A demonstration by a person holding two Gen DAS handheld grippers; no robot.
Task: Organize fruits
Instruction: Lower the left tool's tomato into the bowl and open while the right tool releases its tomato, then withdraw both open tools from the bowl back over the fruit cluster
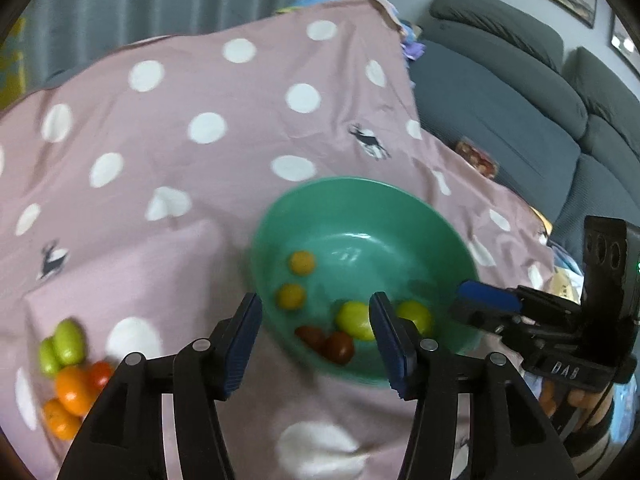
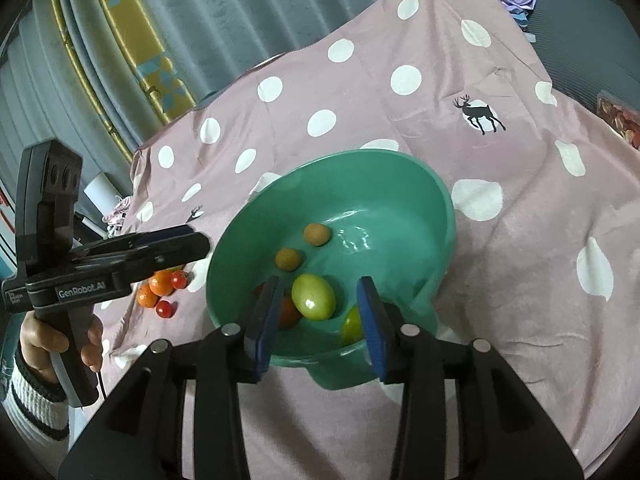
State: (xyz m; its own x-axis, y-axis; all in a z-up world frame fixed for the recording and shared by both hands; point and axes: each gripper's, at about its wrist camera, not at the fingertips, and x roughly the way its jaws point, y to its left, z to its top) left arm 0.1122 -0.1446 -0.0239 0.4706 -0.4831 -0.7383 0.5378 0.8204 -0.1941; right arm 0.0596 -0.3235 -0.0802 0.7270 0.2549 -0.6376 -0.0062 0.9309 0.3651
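- Fruits already lie in the round green plastic bowl [image 2: 436,200]; a loose pile of green, orange and red fruit [image 1: 70,364] remains on the dotted pink cloth [image 1: 192,92].
- Left gripper [image 1: 316,344] and right gripper [image 2: 320,328]: jaws parted, nothing held.
- Next pick is best taken singly, squeezed lightly.

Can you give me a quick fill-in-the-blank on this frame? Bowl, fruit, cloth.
1. The bowl holding the fruit is ____ in colour.
2. The oranges lie on the ____, outside the bowl.
3. The pink cloth is printed with white dots and dark ____.
4. Neither the left gripper nor the right gripper holds any ____.

Missing words: green; cloth; deer; fruit
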